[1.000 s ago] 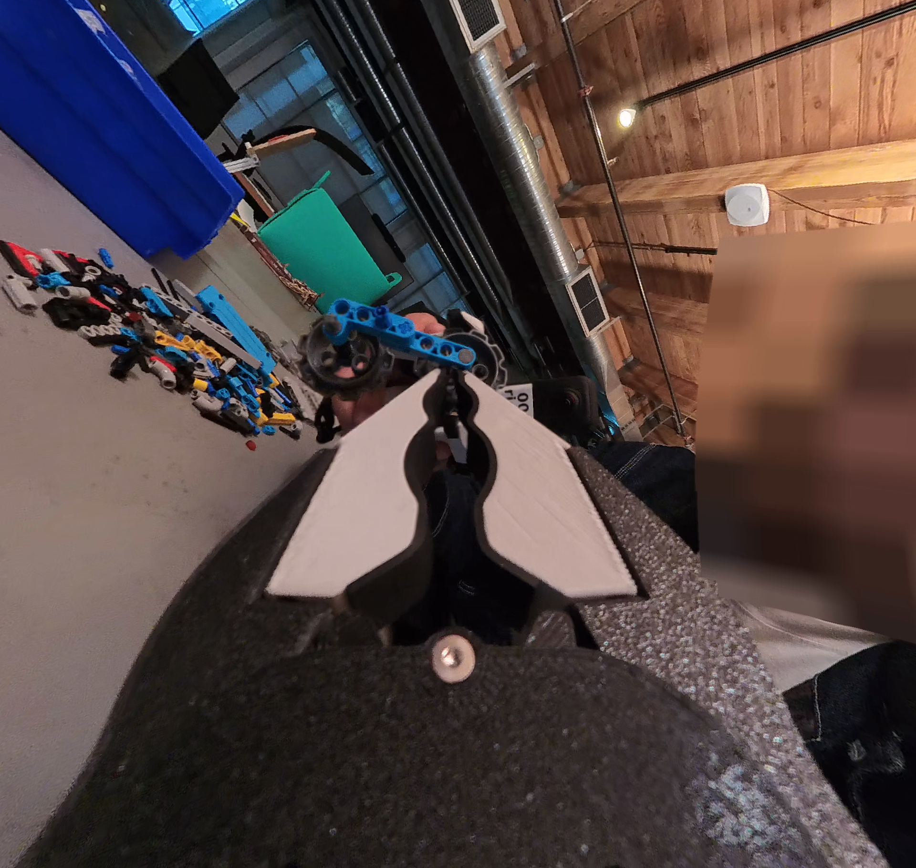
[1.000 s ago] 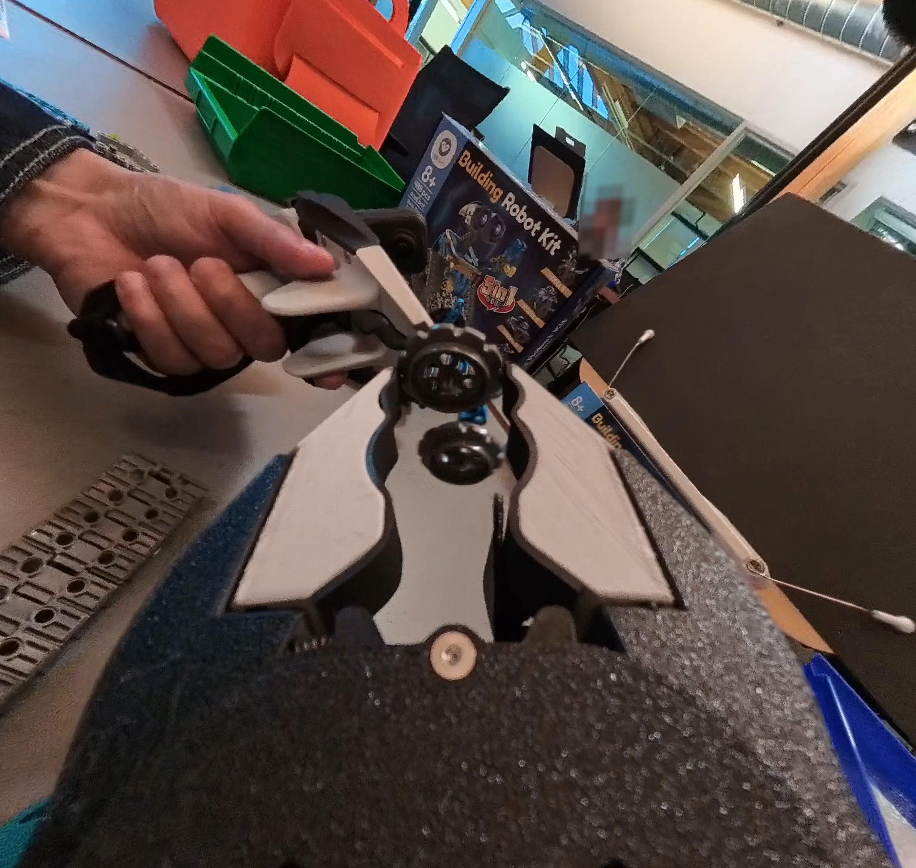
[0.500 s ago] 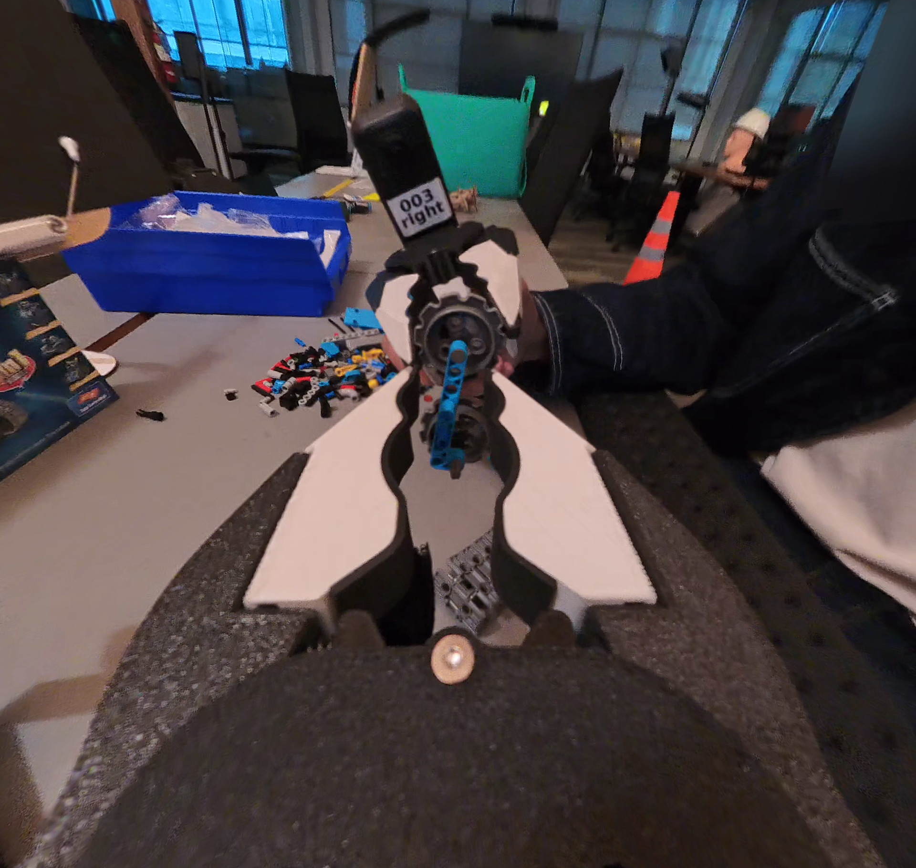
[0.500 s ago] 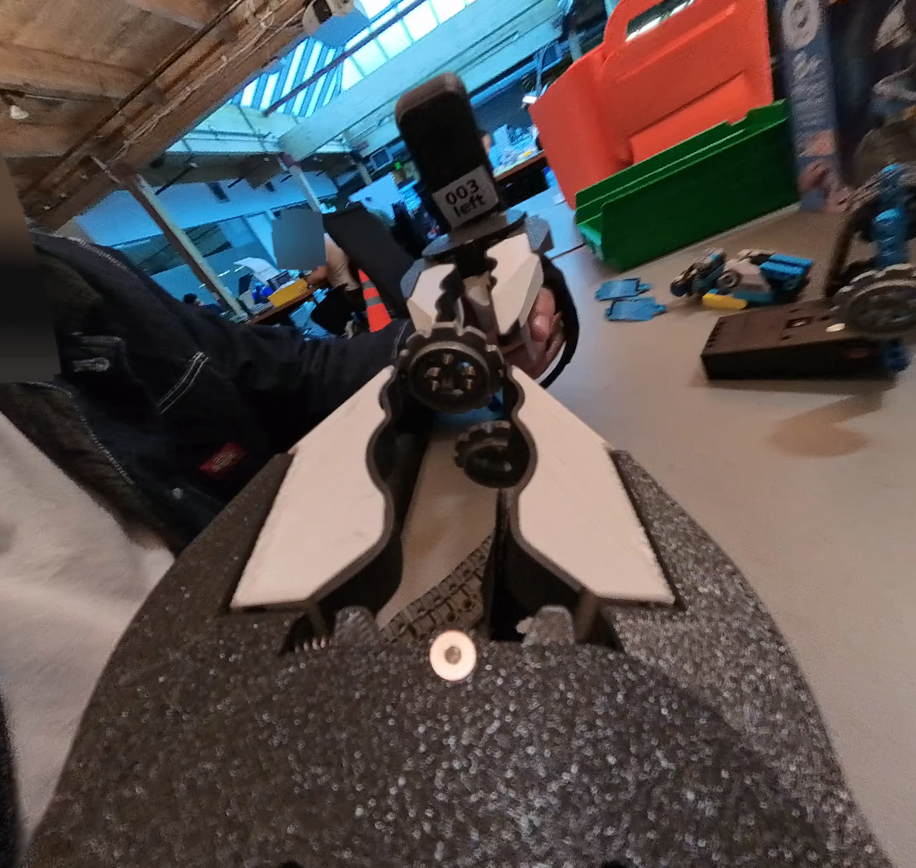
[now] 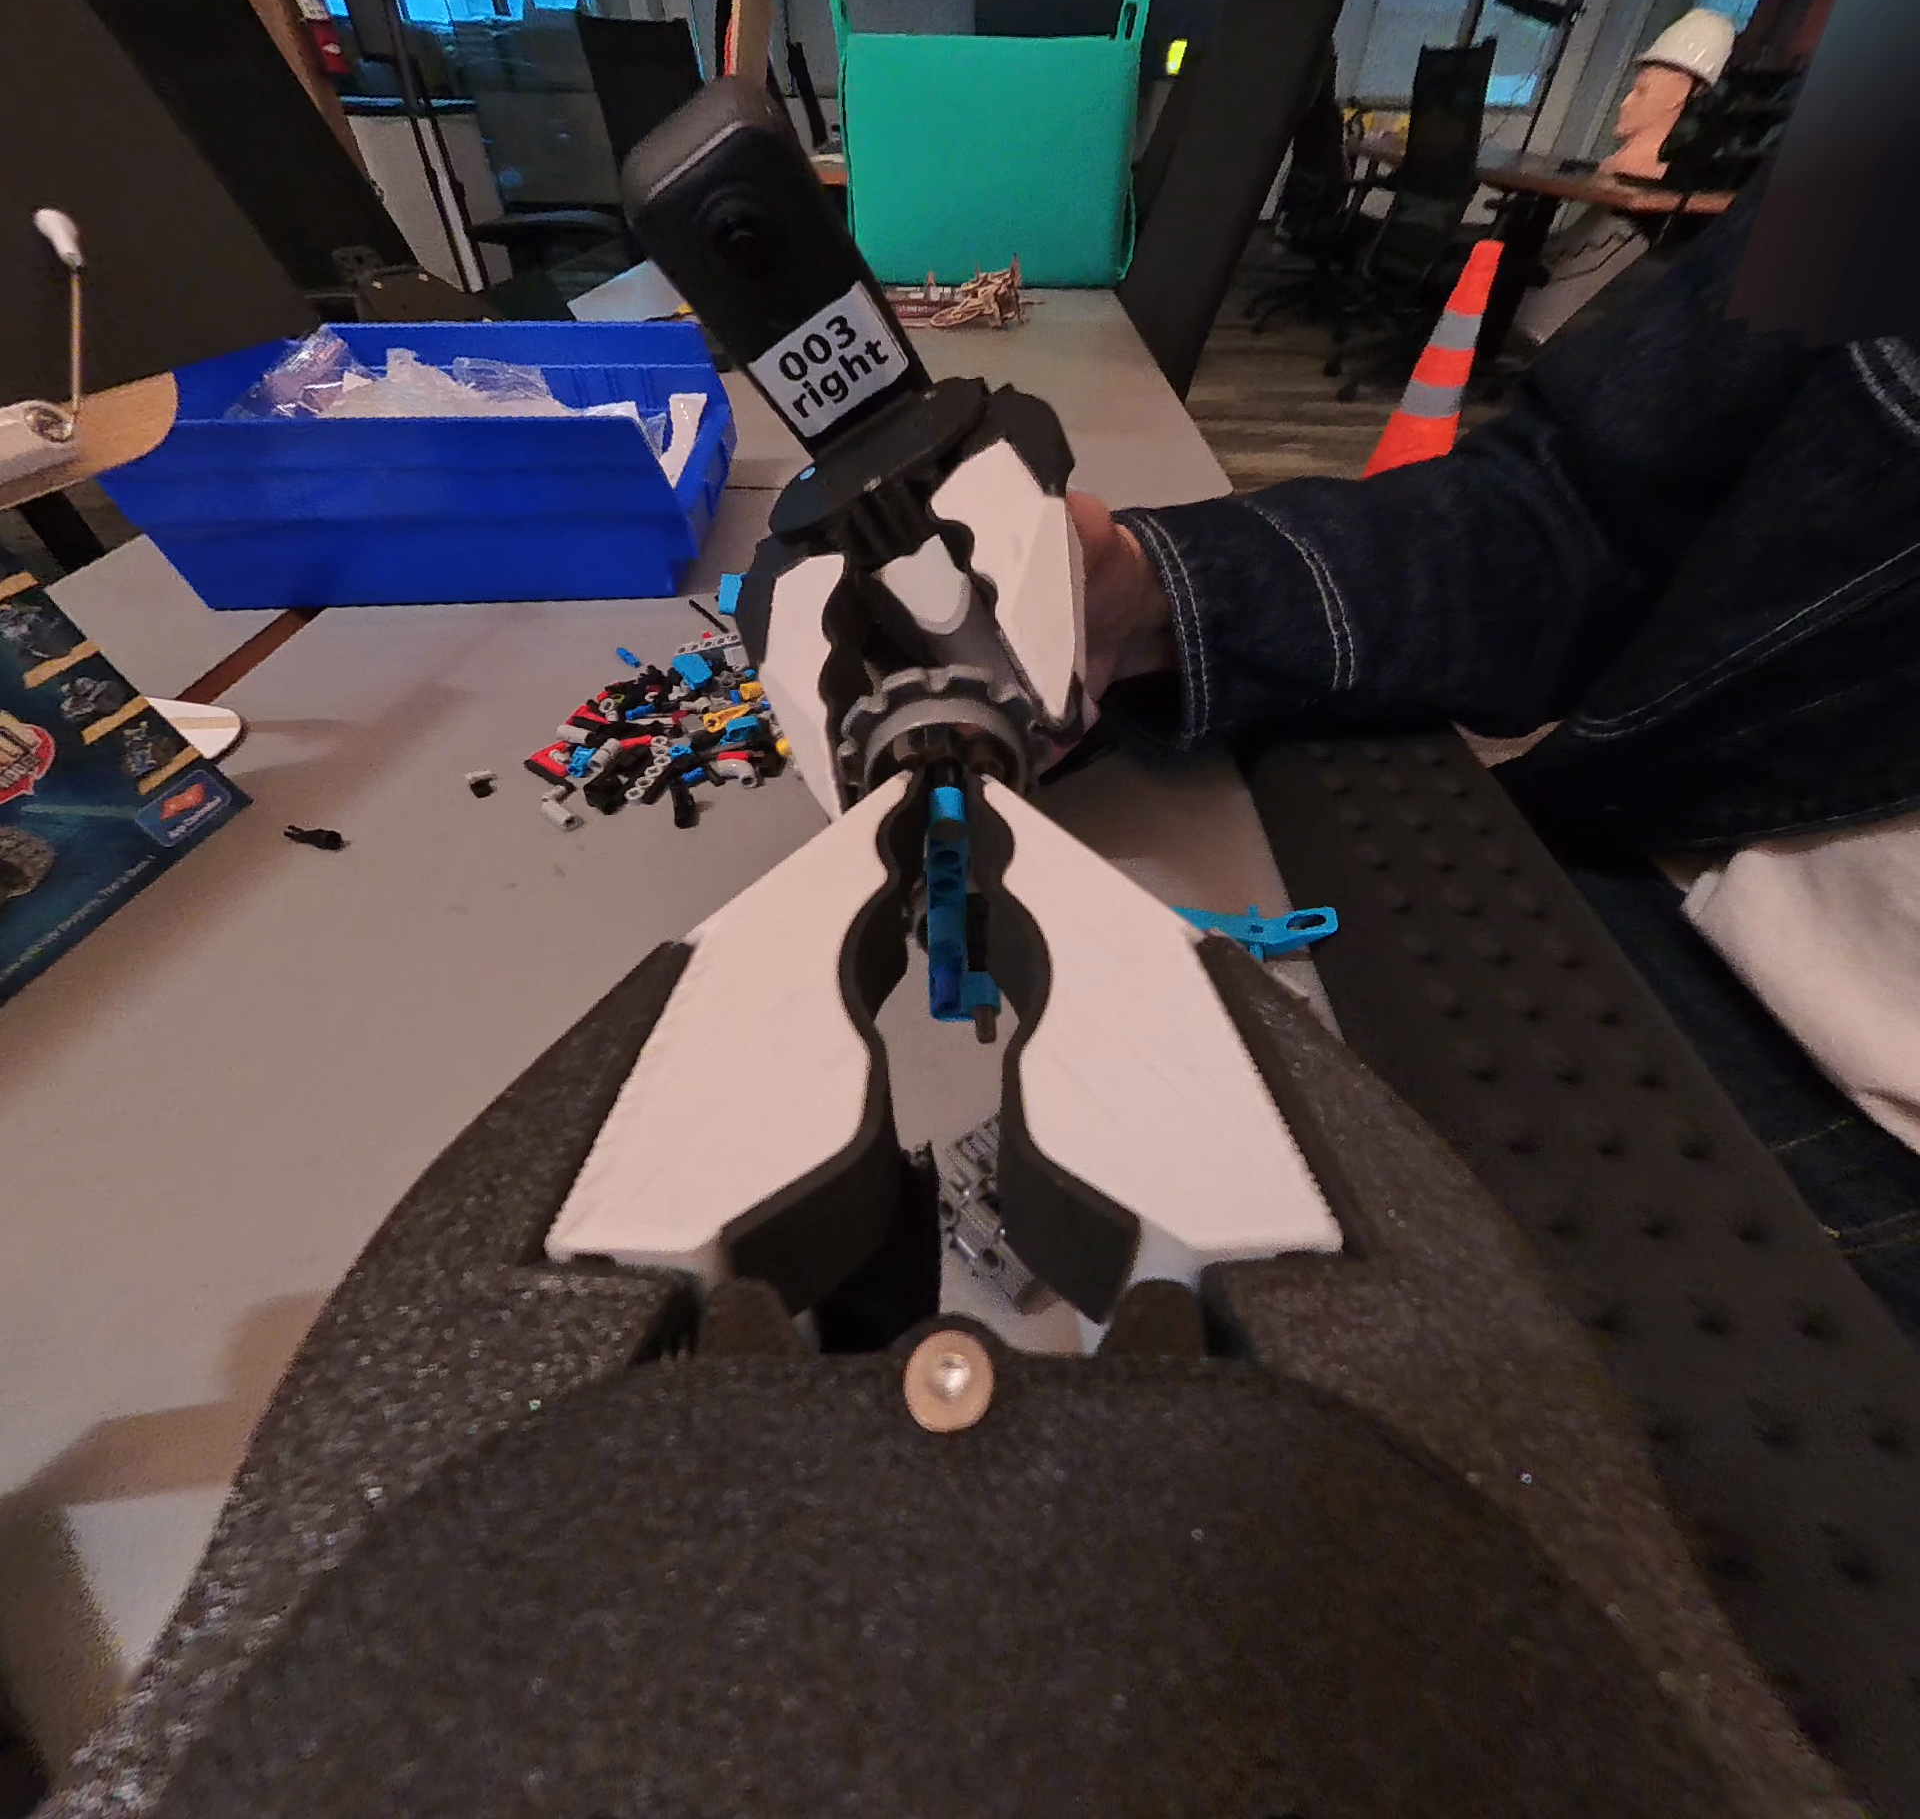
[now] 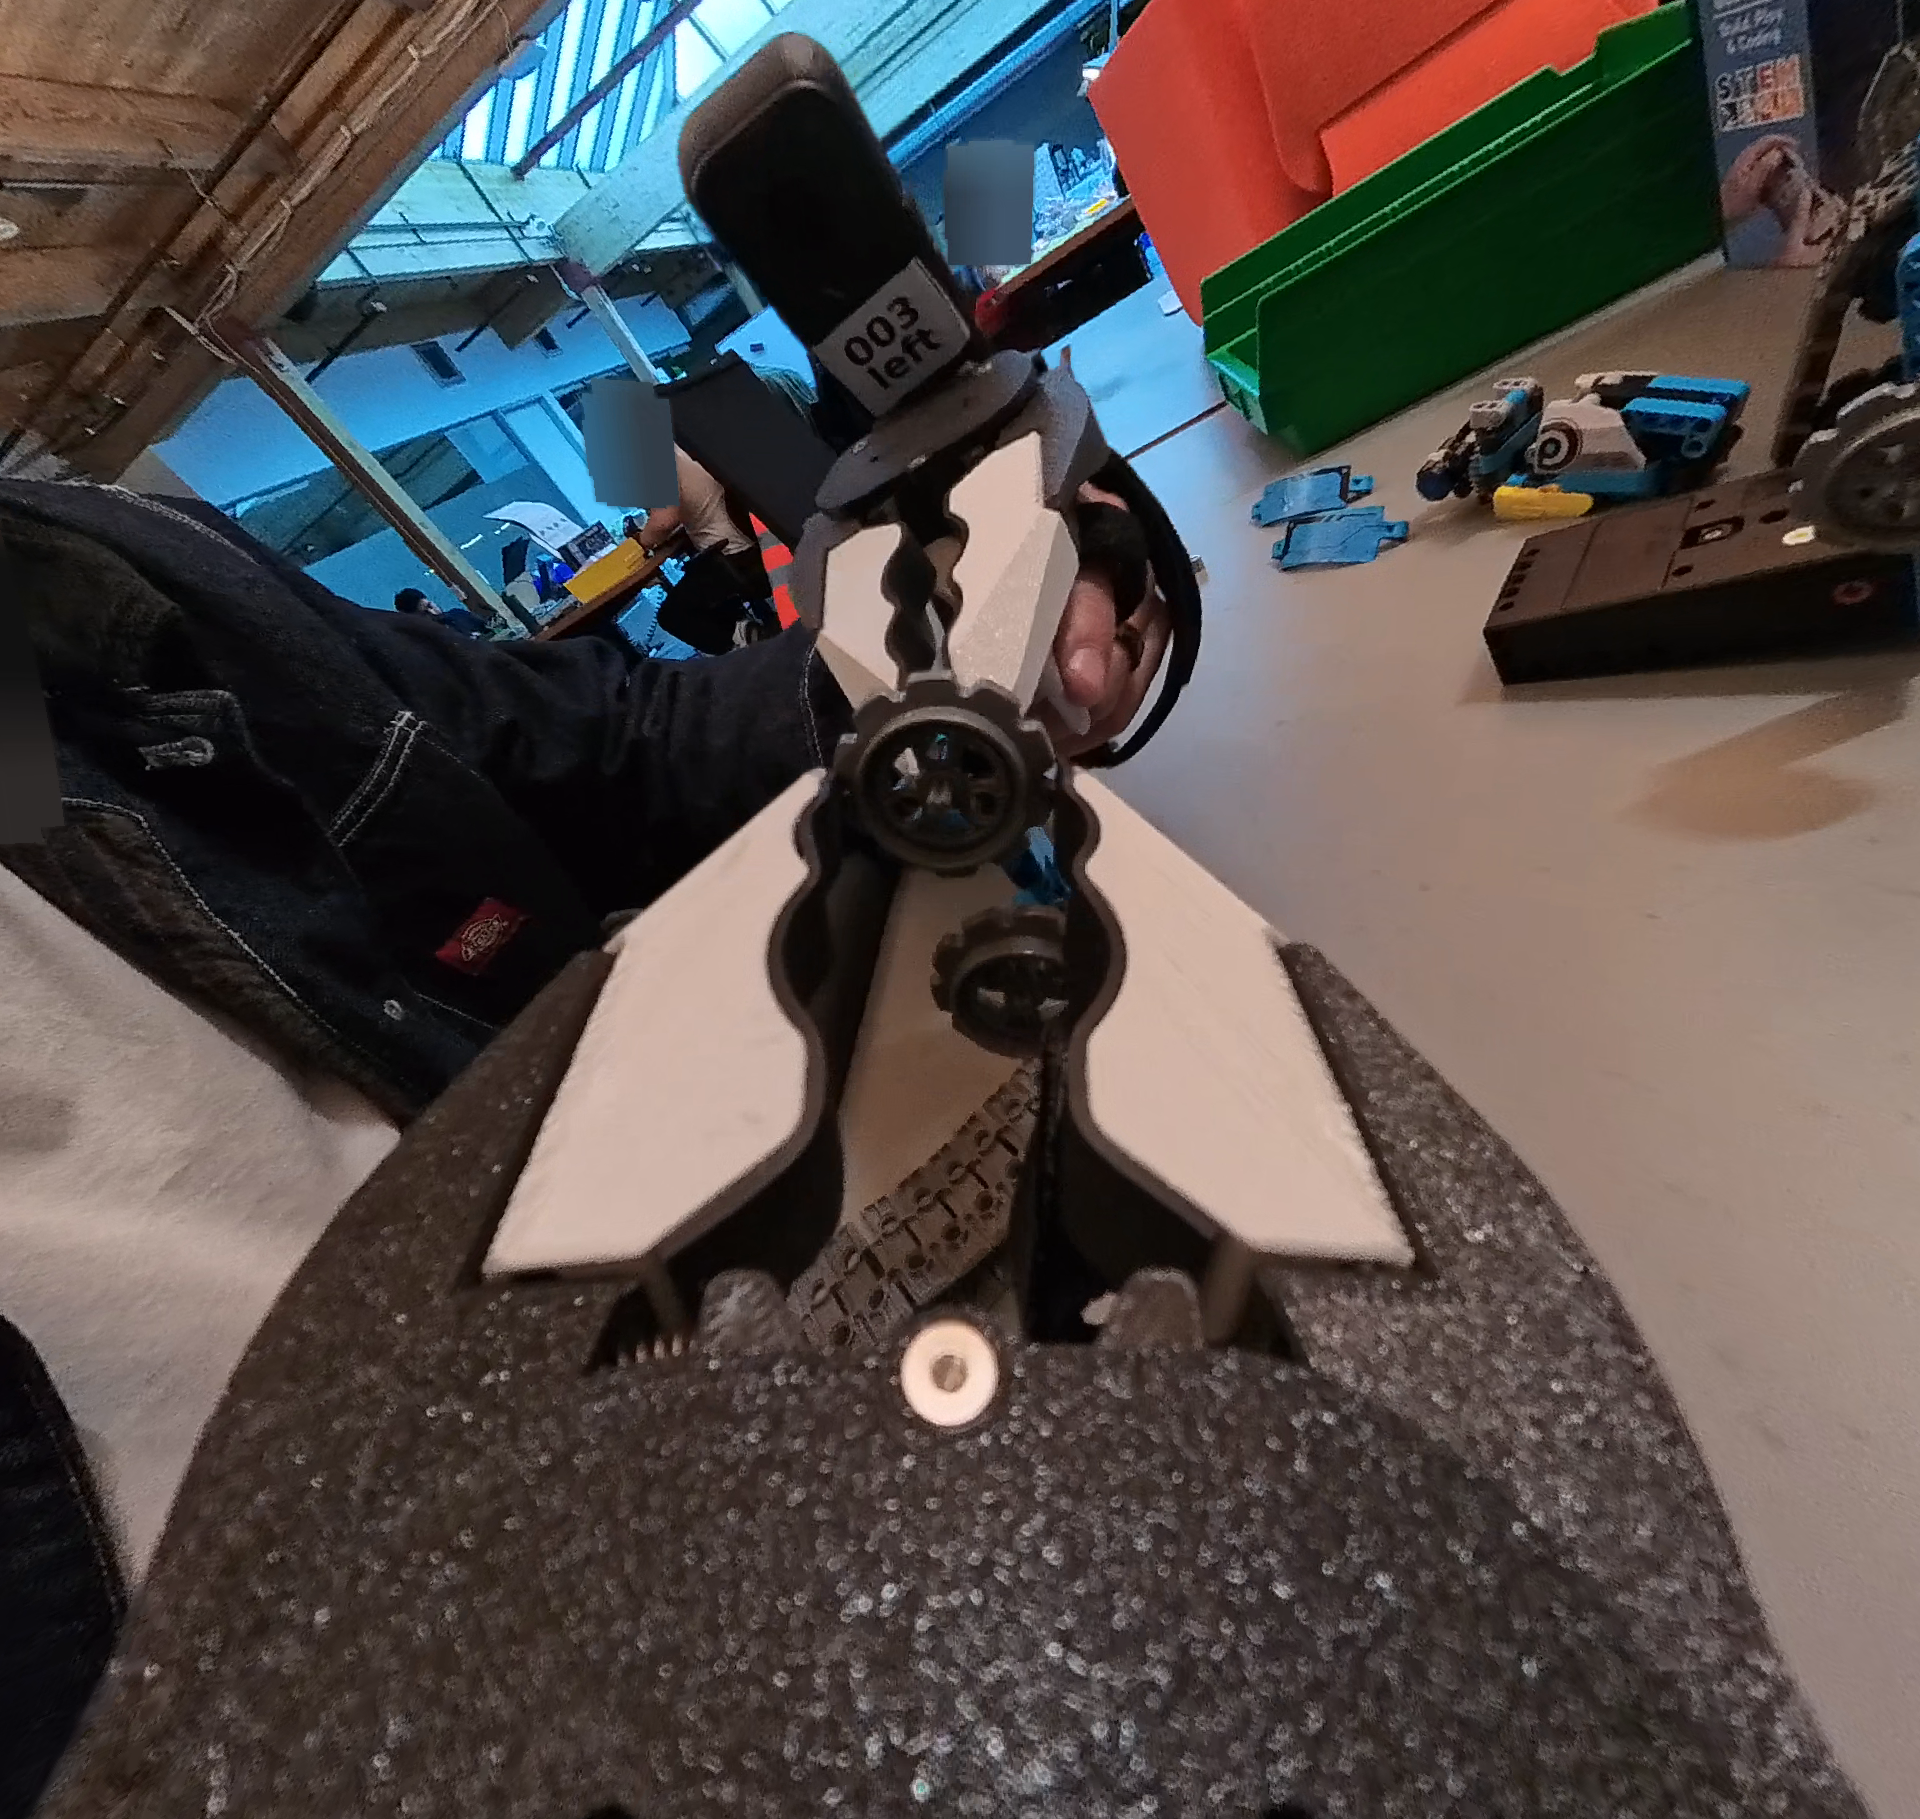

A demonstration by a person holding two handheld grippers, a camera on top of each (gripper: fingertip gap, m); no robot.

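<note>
A small assembly hangs above the grey table (image 5: pixel 312 990): a blue holed beam (image 5: pixel 948 896) carrying two dark grey toothed wheels. My left gripper (image 5: pixel 948 784) is shut on the blue beam near its far end. My right gripper (image 6: pixel 951 795) faces it and is shut on the larger toothed wheel (image 6: pixel 951 787). The smaller wheel (image 6: pixel 1003 985) hangs free between the right fingers, with a bit of the beam (image 6: pixel 1034 870) behind it. The right gripper (image 5: pixel 935 720) and the larger wheel (image 5: pixel 940 730) show in the left wrist view, the left gripper (image 6: pixel 925 668) in the right wrist view.
A pile of small parts (image 5: pixel 665 741), a blue bin (image 5: pixel 416 481), a printed box (image 5: pixel 83 782), a light blue piece (image 5: pixel 1262 928) and a black perforated mat (image 5: pixel 1558 1042) lie around. A green bin (image 6: pixel 1455 263), a black block (image 6: pixel 1683 574) and a small model (image 6: pixel 1579 434) sit to the right. The tips of both grippers are at nearly the same place. Left tips and right tips are each some 25 centimeters from the black block (image 6: pixel 1683 574).
Both grippers have swung round with the assembly, from tilted toward the ceiling to facing each other over the table. The beam now points along the left fingers.
</note>
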